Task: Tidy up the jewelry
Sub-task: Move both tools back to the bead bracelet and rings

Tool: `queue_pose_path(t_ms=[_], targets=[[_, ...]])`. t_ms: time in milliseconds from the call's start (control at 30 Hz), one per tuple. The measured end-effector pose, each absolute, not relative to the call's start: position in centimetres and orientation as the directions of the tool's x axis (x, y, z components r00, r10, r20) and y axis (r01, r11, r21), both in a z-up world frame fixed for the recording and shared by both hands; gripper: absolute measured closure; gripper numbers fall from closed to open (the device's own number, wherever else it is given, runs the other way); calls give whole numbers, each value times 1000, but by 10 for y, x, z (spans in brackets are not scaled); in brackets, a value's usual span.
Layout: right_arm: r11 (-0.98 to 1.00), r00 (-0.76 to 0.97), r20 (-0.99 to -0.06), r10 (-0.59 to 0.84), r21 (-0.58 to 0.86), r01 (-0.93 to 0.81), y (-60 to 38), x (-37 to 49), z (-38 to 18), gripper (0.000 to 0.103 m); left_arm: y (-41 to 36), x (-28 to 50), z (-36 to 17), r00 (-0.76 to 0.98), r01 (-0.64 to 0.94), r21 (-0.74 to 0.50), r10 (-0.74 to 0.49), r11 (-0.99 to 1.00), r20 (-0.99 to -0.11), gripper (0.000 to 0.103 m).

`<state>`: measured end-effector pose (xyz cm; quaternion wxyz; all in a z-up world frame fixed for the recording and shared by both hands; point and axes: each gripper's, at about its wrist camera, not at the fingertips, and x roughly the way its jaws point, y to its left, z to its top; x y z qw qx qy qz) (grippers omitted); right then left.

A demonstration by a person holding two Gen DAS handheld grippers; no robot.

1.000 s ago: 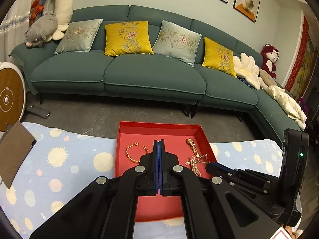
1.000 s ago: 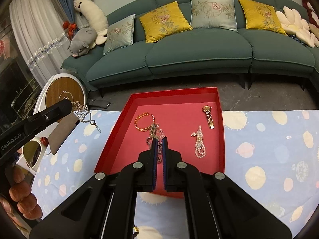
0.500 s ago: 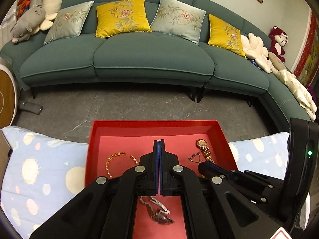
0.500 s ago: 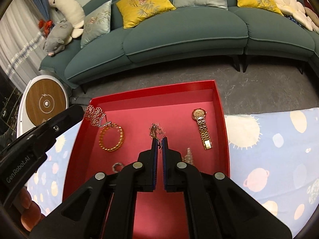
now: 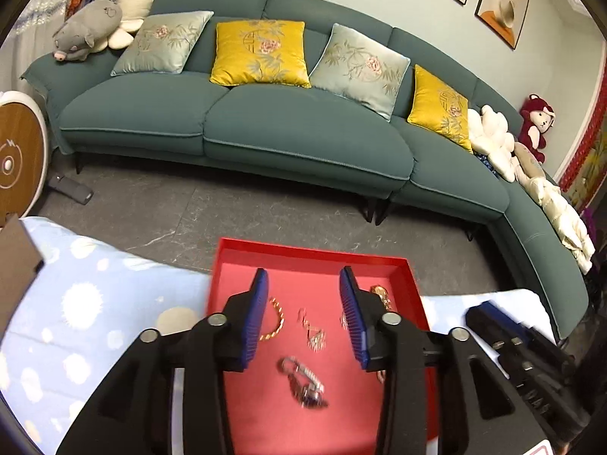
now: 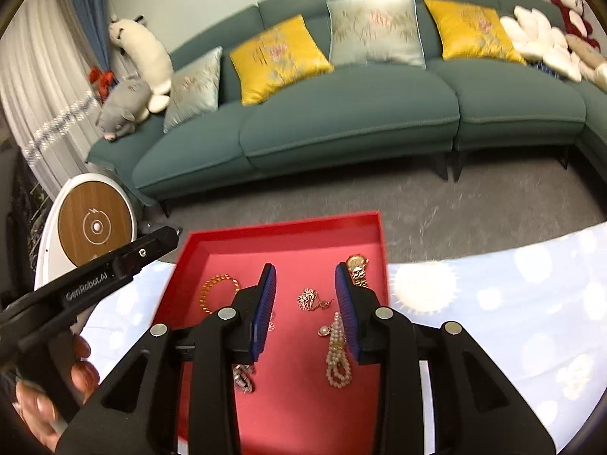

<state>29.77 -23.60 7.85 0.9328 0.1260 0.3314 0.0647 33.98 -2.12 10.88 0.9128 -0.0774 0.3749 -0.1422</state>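
A red tray [image 5: 303,253] [image 6: 284,232] lies on the table and holds several pieces of jewelry. My left gripper [image 5: 303,284] hovers over it, jaws opening, nothing between the pads. Under it lie a gold bracelet [image 5: 275,322], a rose-gold chain [image 5: 313,331] and a silver chain [image 5: 303,379]. My right gripper [image 6: 305,276] is over the tray too, jaws opening and empty. Below it are a small flower chain [image 6: 313,299], a pearl strand [image 6: 337,356], a gold watch [image 6: 356,269] and the gold bracelet [image 6: 218,292]. The left gripper [image 6: 114,265] shows at the tray's left edge, with a hand [image 6: 76,375] gripping it.
A light blue cloth [image 5: 95,303] [image 6: 493,322] with sun and planet prints covers the table on both sides of the tray. A brown pouch [image 5: 15,265] sits at the far left. Beyond the table are grey floor and a teal sofa [image 5: 303,132].
Both grippers were shut and now stand open. The silver chain that hung from the left gripper and the small chain in the right gripper now lie in the tray. Both grippers drew back slightly.
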Motion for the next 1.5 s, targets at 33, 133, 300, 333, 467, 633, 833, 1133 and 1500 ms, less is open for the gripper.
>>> queue_pose_path(t_ms=[33,133,300,333,467,633,833,1133,1500], targets=[[965,787,-585,195,258,-47,-237,283,91,70,-16,329,117,685,201,-245,-315,948,-657,51],[971,809,-555,194,229,-76,-237,241,122,62,0,291,135,699,193,-231,-299,954,-650,47],[962,804,-550,226,257,-95,-238,171,146,56,21,224,143,687,187,-200,-274,962,-673,43],[957,801,-548,239,273,-99,-238,159,147,56,24,214,143,678,191,-197,-275,962,-681,41],[965,793,-569,220,244,-93,-225,115,140,56,40,170,127,642,185,-224,-291,957,-710,37],[965,756,-615,223,249,-83,-208,81,113,56,52,134,88,606,136,-203,-244,970,-757,36],[959,674,-700,237,279,-48,-190,77,60,54,58,127,40,557,74,-191,-200,979,-806,36],[980,638,-744,199,163,-116,-157,81,30,54,38,146,-4,528,126,-149,-193,981,-827,36],[983,610,-771,184,144,-114,-159,90,14,54,12,153,-23,538,209,-41,-150,977,-830,50]])
